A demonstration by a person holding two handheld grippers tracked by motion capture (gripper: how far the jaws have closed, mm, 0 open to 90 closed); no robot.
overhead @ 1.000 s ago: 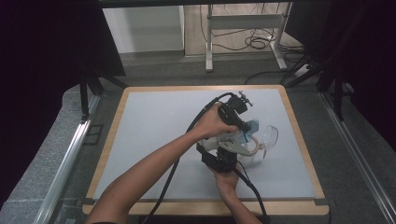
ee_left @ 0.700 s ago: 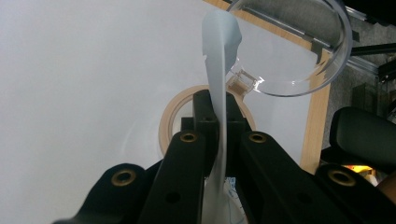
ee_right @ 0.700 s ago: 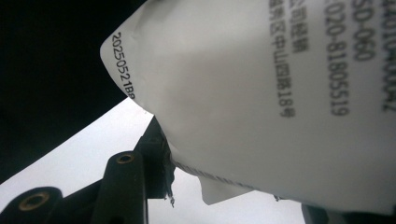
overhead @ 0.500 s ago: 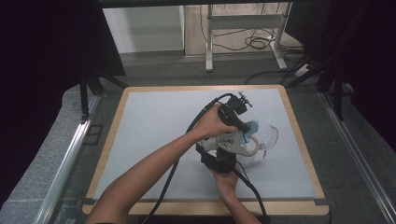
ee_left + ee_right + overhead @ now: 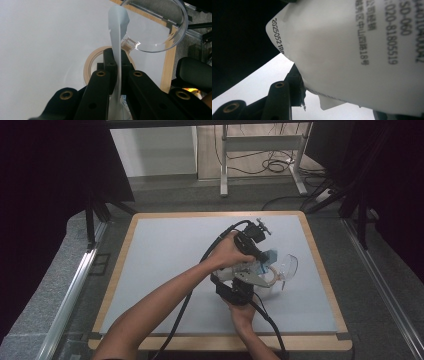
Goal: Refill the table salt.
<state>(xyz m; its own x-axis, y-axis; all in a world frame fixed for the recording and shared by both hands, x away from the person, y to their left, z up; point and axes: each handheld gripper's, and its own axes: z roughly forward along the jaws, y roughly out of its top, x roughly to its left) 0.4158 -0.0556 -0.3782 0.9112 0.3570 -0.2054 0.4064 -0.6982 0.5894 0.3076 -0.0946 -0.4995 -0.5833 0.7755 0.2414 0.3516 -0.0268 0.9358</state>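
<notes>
Paper packet (image 5: 117, 45) stands edge-on, pinched between the left gripper (image 5: 117, 62)'s closed jaws, its printed far end caught in the right gripper (image 5: 298, 86), over the clear container (image 5: 160, 27).

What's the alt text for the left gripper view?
The left gripper is shut on a thin pale packet held edge-on between its black jaws. Behind it on the white table lie a tape roll and a clear round lid, its tab next to the roll.
</notes>
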